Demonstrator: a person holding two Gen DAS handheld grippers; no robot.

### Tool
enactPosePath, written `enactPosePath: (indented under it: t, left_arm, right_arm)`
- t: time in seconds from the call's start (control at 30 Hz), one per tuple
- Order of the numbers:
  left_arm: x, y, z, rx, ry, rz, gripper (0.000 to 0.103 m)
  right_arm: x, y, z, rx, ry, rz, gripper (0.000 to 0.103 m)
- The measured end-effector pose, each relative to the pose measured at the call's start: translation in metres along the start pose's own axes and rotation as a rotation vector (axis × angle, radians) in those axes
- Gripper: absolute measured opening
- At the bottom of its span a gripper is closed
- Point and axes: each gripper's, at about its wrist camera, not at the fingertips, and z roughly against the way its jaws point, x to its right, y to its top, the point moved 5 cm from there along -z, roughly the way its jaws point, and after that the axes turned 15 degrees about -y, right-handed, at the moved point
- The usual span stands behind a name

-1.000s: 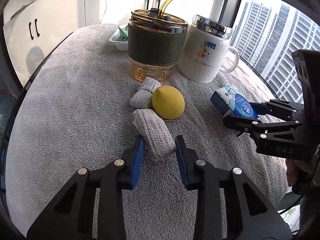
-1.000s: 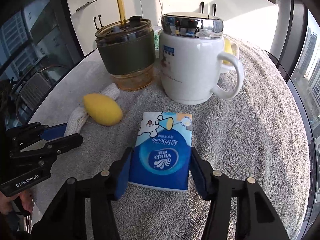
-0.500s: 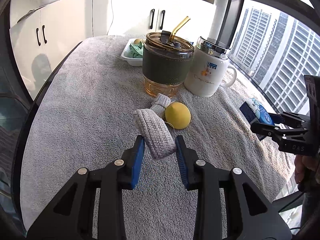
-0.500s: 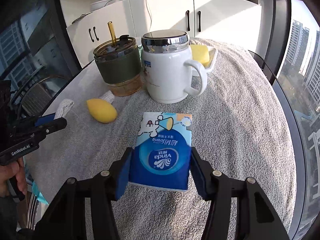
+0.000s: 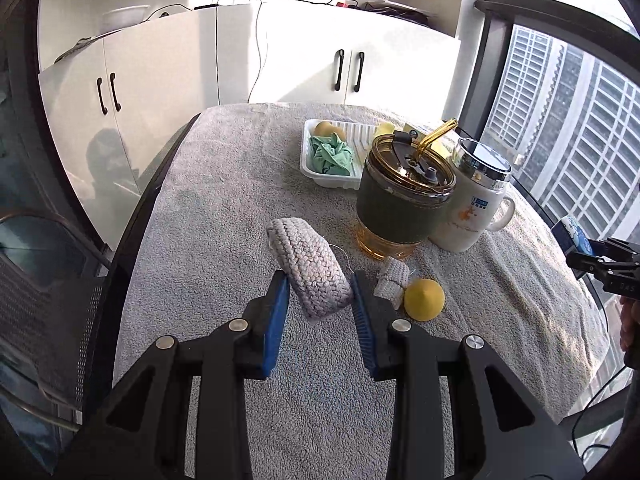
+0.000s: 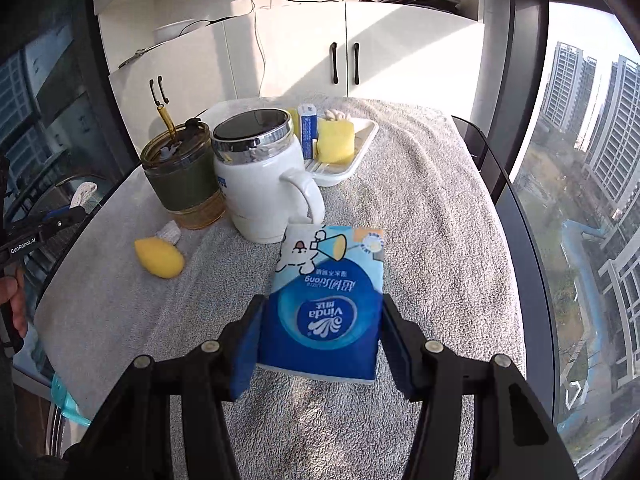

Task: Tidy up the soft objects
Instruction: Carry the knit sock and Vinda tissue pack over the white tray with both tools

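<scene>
Two grippers are each clamped on something soft. In the lower centre of the left wrist view, the left gripper (image 5: 320, 292) pinches a grey knitted roll (image 5: 310, 266) between its blue pads, lifted off the grey towel-covered table (image 5: 224, 200). In the lower centre of the right wrist view, the right gripper (image 6: 320, 332) squeezes a blue Vinda tissue pack (image 6: 326, 308) (printed with a cartoon bear), also raised above the towel.

Just right of the left gripper's pads lie a smaller grey knitted piece (image 5: 392, 282) and a yellow lemon-shaped sponge (image 5: 424, 300), touching each other. Behind them, at centre right of the left view, stand a green-sleeved amber tumbler (image 5: 404, 204) with a straw and a white lidded mug (image 5: 472, 208), side by side; they block part of the white tray (image 5: 308, 160) further back. That tray holds a green cloth (image 5: 332, 154) in the left view, and a yellow sponge block (image 6: 336, 142) and a small blue-white box (image 6: 307, 130) in the right view. White cabinets (image 5: 168, 76) fill the upper frame.
</scene>
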Motion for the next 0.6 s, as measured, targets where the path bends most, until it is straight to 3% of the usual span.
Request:
enactPosePath:
  t: [0.23,0.6]
  left_arm:
    - [-0.028,0.046,-0.006,0.004,0.011,-0.036,0.03]
    - [-0.046,0.138,-0.036,-0.01,0.033,-0.143,0.03]
  right_arm:
    - [0.043,0.04,-0.01,0.017,-0.077,0.001,0.058]
    - [0.096,0.143,-0.045,0.048,-0.172,0.031,0.058]
